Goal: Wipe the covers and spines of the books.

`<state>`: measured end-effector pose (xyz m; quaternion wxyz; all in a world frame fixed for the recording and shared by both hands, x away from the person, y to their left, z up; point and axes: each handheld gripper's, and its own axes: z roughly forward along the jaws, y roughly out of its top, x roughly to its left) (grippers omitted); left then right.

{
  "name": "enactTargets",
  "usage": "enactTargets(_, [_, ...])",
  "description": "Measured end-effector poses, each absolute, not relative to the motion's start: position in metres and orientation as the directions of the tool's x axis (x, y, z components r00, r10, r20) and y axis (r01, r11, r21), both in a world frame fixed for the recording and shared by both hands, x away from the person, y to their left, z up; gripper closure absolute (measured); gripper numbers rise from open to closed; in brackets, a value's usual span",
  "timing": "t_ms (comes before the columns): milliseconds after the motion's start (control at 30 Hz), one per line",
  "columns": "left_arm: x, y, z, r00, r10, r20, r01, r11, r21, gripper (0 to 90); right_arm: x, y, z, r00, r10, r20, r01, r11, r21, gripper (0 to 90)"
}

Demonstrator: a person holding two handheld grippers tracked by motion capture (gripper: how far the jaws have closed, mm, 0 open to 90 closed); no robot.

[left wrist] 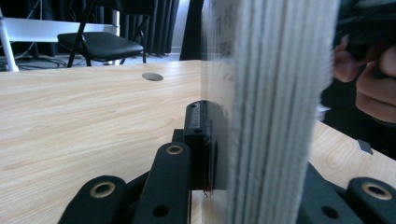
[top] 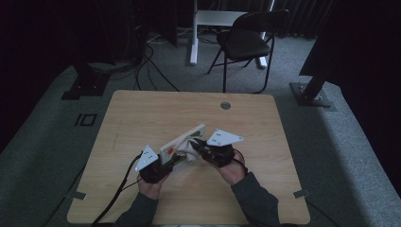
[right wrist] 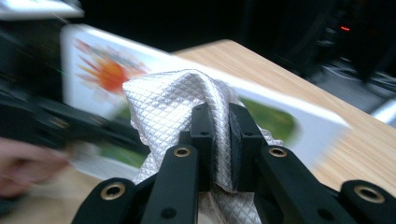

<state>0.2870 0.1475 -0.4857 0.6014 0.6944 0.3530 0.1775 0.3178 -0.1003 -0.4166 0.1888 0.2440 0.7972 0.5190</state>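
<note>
A white board (top: 182,141) with a printed orange and green picture stands tilted on its edge at the middle of the wooden table (top: 142,118). My left gripper (top: 166,166) is shut on the board's near left end. In the left gripper view the layered edge of the board (left wrist: 275,93) sits between the jaws, with one black finger (left wrist: 198,126) pressed flat against it. My right gripper (top: 202,150) is shut on a white quilted cloth (top: 191,149). In the right gripper view the cloth (right wrist: 163,98) bulges out over the jaws of the right gripper (right wrist: 219,123), against the board's printed face (right wrist: 280,122).
A round cable hole (top: 225,105) sits near the table's far edge. A black folding chair (top: 246,40) and a white desk leg (top: 193,33) stand beyond the table. Cables (top: 113,198) trail off the near left edge. The person's other hand (left wrist: 369,79) is close on the right in the left gripper view.
</note>
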Motion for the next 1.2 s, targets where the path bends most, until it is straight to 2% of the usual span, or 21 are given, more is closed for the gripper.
enactTargets(267, [0.286, 0.149, -0.484, 0.685, 0.708, -0.171, 0.264, -0.022, 0.964, 78.9, 0.322, -0.148, -0.440, -0.729, 0.683, -0.044, 0.280, 0.356, 0.892, 82.6])
enactTargets(433, [0.286, 0.148, -0.484, 0.683, 0.711, -0.169, 0.264, -0.025, 0.964, 78.9, 0.320, -0.181, -0.460, -0.687, 0.727, 0.008, 0.360, 0.330, 0.873, 82.3])
enactTargets(600, [0.287, 0.148, -0.485, 0.680, 0.715, -0.161, 0.262, -0.033, 0.964, 78.9, 0.319, -0.196, -0.479, -0.611, 0.787, -0.086, 0.408, 0.406, 0.818, 81.7])
enactTargets(667, [0.287, 0.148, -0.485, 0.679, 0.718, -0.157, 0.259, -0.034, 0.965, 78.9, 0.320, -0.199, -0.484, -0.602, 0.794, -0.086, 0.429, 0.413, 0.803, 80.8])
enactTargets(767, [0.286, 0.149, -0.484, 0.676, 0.720, -0.157, 0.256, -0.031, 0.966, 78.9, 0.322, -0.202, -0.492, -0.592, 0.800, -0.100, 0.461, 0.438, 0.772, 73.1])
enactTargets(900, [0.287, 0.149, -0.484, 0.674, 0.723, -0.152, 0.252, -0.032, 0.967, 78.9, 0.322, -0.205, -0.490, -0.603, 0.795, -0.067, 0.449, 0.408, 0.795, 61.8])
enactTargets(1200, [0.287, 0.147, -0.486, 0.673, 0.725, -0.149, 0.257, -0.040, 0.966, 78.9, 0.319, -0.210, -0.484, -0.603, 0.797, -0.030, 0.422, 0.350, 0.836, 57.7])
